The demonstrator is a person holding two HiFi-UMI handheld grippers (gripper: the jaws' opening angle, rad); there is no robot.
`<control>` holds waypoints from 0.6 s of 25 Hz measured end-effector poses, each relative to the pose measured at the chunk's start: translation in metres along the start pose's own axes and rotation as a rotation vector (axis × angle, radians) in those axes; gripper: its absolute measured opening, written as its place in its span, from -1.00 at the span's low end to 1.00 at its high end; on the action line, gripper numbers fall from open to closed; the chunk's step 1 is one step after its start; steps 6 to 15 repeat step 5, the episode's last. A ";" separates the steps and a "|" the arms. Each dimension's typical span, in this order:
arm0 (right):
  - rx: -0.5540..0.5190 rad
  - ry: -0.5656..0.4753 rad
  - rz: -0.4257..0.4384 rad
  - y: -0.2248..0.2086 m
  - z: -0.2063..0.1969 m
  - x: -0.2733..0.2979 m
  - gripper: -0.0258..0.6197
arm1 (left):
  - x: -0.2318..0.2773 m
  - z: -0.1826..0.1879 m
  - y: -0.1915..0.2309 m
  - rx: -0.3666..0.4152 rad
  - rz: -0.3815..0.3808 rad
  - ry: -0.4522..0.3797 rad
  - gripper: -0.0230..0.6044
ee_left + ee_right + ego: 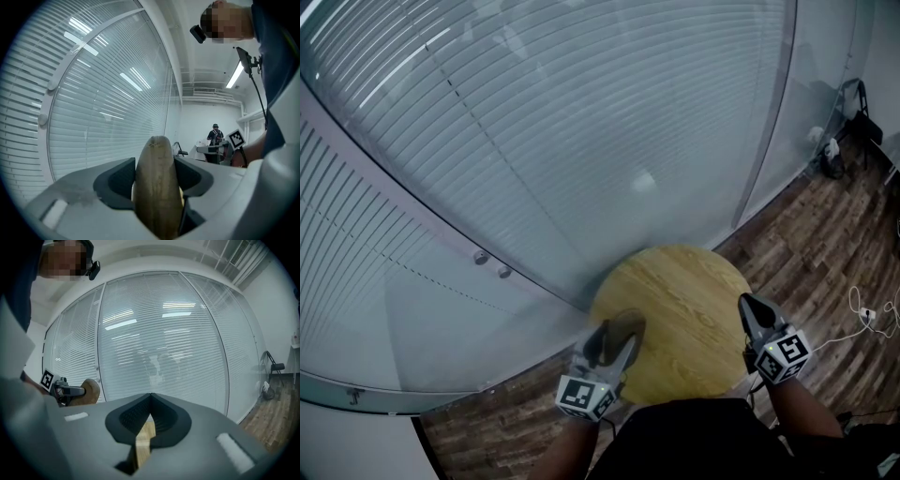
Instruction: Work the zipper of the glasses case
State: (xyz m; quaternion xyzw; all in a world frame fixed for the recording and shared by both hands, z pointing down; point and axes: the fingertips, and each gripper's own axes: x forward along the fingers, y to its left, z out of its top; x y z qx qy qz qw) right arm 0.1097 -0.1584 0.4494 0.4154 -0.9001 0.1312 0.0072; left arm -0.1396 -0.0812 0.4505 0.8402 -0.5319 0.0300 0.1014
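Head view: the left tool clamps the tan case, held above the tabletop's left edge. The right tool, jaws together and empty, hangs at the tabletop's right edge, well apart from the case. Zipping seems not yet begun; no pull is visible.

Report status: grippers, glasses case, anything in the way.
Left gripper shut on glasses case. Right gripper shut, empty, apart from case. Zipper not discernible. Nothing between them.

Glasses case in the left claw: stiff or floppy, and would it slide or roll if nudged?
Probably stiff: the glasses case juts from the left claw without sagging or denting. Likely light, as a grip on one end carries it. Its rounded shell might rock or slip if pushed on the table.
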 end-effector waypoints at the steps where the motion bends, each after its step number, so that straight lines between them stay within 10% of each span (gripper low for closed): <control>1: -0.001 0.001 0.001 -0.001 0.001 0.001 -0.90 | 0.001 0.002 0.000 0.002 -0.001 0.001 -0.07; 15: -0.004 0.006 0.002 -0.002 0.005 0.001 -0.90 | 0.005 0.009 -0.002 0.005 -0.002 -0.005 -0.07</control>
